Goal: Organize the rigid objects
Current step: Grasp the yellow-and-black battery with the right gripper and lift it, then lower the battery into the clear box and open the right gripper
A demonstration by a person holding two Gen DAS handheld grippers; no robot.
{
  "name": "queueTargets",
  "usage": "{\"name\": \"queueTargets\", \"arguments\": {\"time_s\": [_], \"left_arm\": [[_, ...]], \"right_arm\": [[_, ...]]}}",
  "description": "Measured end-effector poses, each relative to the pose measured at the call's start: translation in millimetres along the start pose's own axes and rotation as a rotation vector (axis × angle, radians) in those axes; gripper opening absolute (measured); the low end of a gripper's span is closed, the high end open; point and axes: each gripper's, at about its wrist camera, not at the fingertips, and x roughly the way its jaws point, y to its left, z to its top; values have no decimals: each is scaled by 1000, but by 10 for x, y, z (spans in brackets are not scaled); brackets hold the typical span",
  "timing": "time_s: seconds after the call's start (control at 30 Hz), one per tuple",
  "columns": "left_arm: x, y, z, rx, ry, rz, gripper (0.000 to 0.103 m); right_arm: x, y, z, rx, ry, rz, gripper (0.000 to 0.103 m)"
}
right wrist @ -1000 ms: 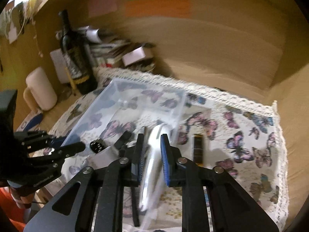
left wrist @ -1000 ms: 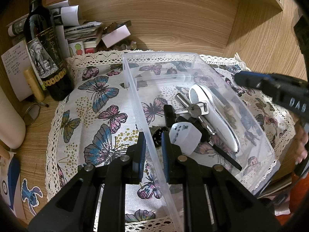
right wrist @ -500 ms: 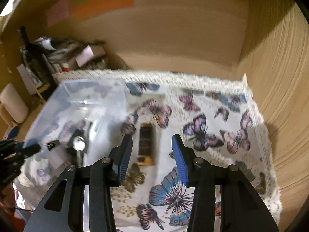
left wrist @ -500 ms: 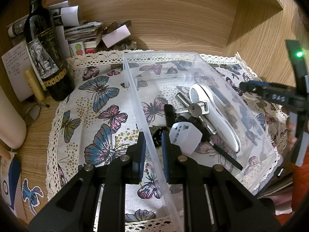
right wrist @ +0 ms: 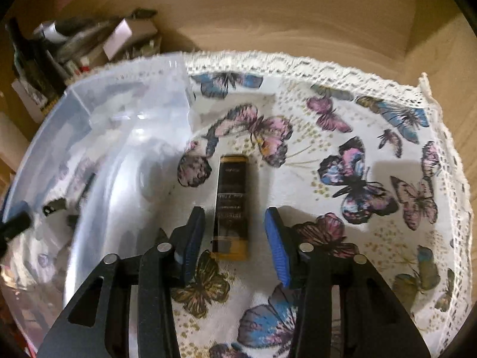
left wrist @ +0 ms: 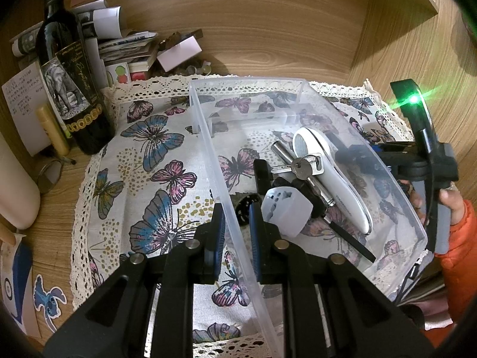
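Observation:
A clear plastic bin (left wrist: pixel 208 137) sits on the butterfly cloth (left wrist: pixel 155 161). It holds a white handheld device (left wrist: pixel 337 179), keys (left wrist: pixel 301 167), a white plug adapter (left wrist: pixel 284 214) and dark small items. My left gripper (left wrist: pixel 235 223) is shut on the bin's left wall. My right gripper (right wrist: pixel 235 232) is open, its jaws on either side of a black and gold battery (right wrist: pixel 232 205) that lies on the cloth (right wrist: pixel 357 155) right of the bin (right wrist: pixel 98 137). The right gripper also shows in the left wrist view (left wrist: pixel 366 158), behind the bin's right wall.
A dark wine bottle (left wrist: pixel 68 83), papers and small boxes (left wrist: pixel 140 50) stand at the back left by the wooden wall. A cream cylinder (left wrist: pixel 15 191) and stickers lie at the left. Wooden walls close the back and right sides.
My right gripper moved right, from over the bin to the battery on the cloth, opened wide and came down around it. My left gripper has kept its hold on the bin wall.

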Motion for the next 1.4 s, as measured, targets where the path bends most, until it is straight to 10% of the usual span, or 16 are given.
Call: {"name": "queueTargets", "arguments": {"time_s": [0.83,1.4], "left_arm": [[28,1,-5,2,3,1,15],[35,-5,-5,1,2,1,16]], "right_arm": [[-1114,418,61,-110,-294,-34,22],[-768,879,-48,-191,-197,95,22]]}}
